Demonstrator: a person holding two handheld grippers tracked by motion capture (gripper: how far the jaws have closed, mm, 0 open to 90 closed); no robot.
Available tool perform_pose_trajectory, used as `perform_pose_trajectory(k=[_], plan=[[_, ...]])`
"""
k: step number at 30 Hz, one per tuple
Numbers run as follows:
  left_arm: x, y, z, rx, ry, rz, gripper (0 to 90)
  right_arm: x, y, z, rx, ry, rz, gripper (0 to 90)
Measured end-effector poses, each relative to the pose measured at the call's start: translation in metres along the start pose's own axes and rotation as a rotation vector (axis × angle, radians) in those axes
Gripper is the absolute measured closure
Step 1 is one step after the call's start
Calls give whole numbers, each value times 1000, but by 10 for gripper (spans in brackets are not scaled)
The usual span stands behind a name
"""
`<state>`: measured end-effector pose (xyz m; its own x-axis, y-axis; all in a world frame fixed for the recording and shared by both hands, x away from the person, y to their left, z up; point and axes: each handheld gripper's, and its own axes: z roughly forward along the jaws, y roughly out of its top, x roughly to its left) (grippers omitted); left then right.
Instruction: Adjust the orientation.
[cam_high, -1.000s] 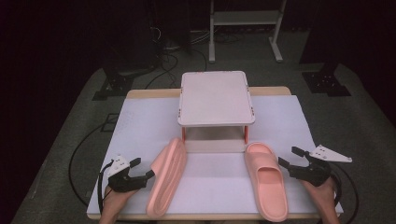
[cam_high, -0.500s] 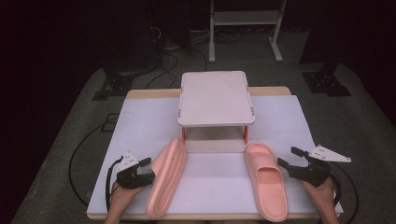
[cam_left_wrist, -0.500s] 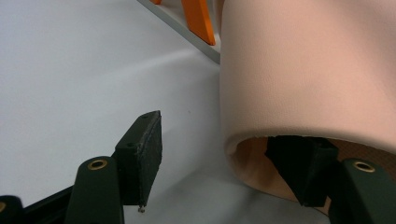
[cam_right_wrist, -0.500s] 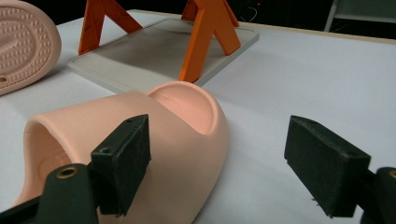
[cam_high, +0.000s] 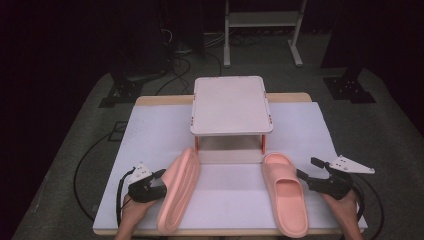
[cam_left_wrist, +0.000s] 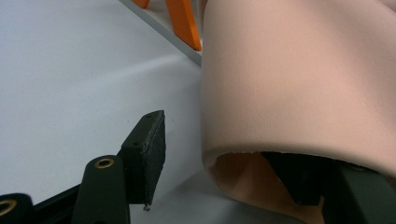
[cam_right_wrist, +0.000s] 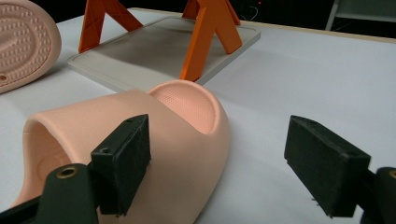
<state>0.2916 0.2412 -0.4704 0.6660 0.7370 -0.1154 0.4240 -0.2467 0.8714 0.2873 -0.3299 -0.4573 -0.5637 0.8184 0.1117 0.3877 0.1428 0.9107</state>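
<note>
Slides of soft pink foam are seen on the white-covered surface (cam_high: 300, 125). The left pink foam slide (cam_high: 179, 189) is tipped on its edge, sole turned right, near the left front corner. The left hand-held gripper (cam_high: 159, 180) is set open around its strap, one jaw inside the strap and the other outside, apart from the foam. The right pink foam slide (cam_high: 285, 192) lies flat, footbed up, toe toward the far side. The right hand-held gripper (cam_high: 306, 171) is held open just beside its right edge, nothing between its jaws. A pale two-tier rack on orange legs (cam_high: 230, 107) stands beyond both slides.
</note>
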Motion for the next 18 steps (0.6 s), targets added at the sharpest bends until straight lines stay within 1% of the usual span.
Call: perform_pose_trajectory(k=[3, 5, 9, 12, 18], plan=[[-2, 1, 1, -8, -8, -2, 386, 0, 0, 0, 2, 0, 0, 221], [-5, 3, 2, -15, -17, 8, 381, 0, 0, 0, 0, -1, 0, 221], [-8, 4, 3, -18, -21, 17, 380, 0, 0, 0, -1, -1, 0, 222], [-9, 4, 3, -19, -22, 15, 380, 0, 0, 0, 0, 0, 0, 222], [-14, 7, 4, -30, -31, 33, 380, 1, 0, 1, -1, 0, 2, 222]])
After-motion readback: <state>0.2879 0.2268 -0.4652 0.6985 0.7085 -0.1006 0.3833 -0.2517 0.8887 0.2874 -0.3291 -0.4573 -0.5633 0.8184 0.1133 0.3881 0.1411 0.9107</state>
